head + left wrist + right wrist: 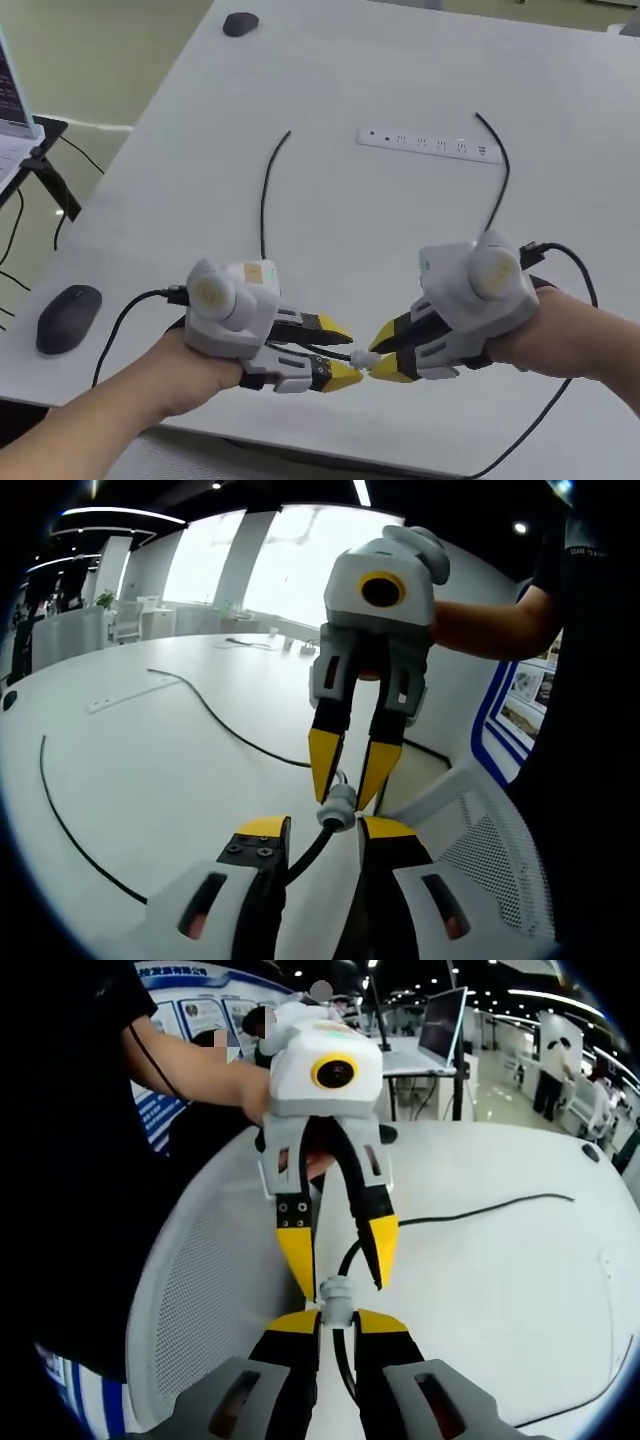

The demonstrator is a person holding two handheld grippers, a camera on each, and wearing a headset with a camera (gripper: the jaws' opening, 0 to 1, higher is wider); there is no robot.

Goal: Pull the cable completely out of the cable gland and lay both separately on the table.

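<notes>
One pale cable gland on a black cable

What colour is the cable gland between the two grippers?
The cable gland is light grey, almost white. It shows best in the left gripper view.

This is an open-plan office. A broad white table carries a white power strip, two computer mice and loose black cables, and an open laptop sits on a stand beside it. The left gripper view shows tall windows, ceiling strip lights, further desks and chairs and a white mesh office chair. In the right gripper view, blue-framed posters line the wall, a screen stands on another desk, and people stand far back.
</notes>
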